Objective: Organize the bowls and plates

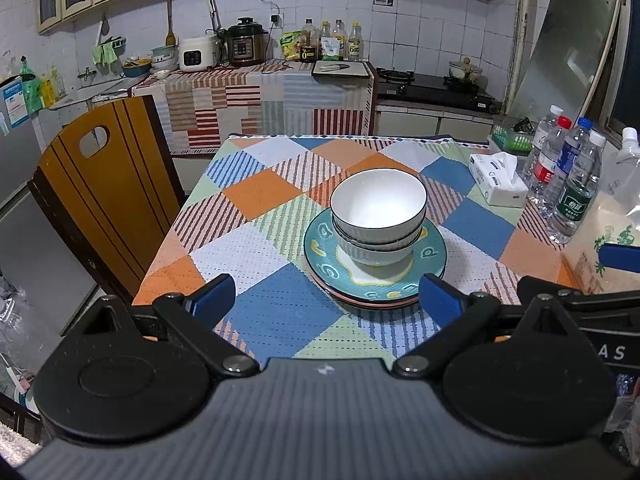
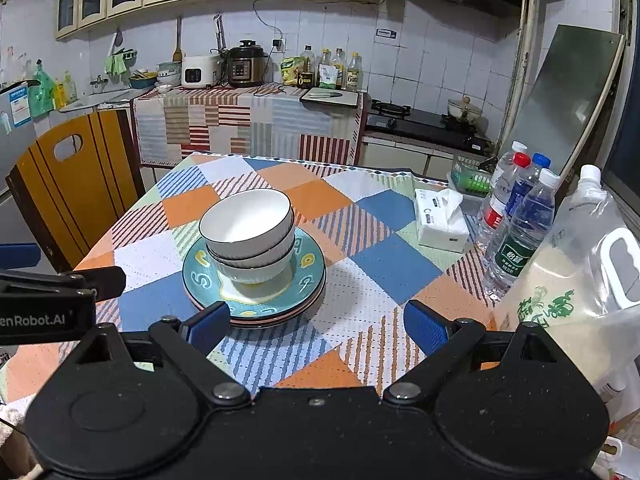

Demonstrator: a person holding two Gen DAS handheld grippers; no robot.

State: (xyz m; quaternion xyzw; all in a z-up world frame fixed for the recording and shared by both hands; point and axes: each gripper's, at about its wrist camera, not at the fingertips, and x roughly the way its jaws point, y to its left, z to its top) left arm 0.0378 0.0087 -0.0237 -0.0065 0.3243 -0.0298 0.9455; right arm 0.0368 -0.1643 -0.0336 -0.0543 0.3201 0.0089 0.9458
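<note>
Two white ribbed bowls [image 1: 378, 216] [image 2: 250, 236] sit nested on a stack of plates [image 1: 376, 276] [image 2: 256, 284], the top one teal with yellow letters, a pink rim showing beneath. The stack rests on the chequered tablecloth. My left gripper [image 1: 326, 294] hovers open just in front of the stack, its right blue finger near the plate's front edge. My right gripper [image 2: 316, 324] is open too, to the right of the stack, its left finger close to the plate rim. Neither holds anything. Each gripper shows at the edge of the other's view.
A tissue box [image 1: 498, 184] [image 2: 440, 218], several water bottles [image 1: 568, 184] [image 2: 516, 220] and a large bag of rice [image 2: 576, 292] crowd the table's right side. A wooden chair [image 1: 100, 196] stands at the left. Kitchen counter and stove lie behind.
</note>
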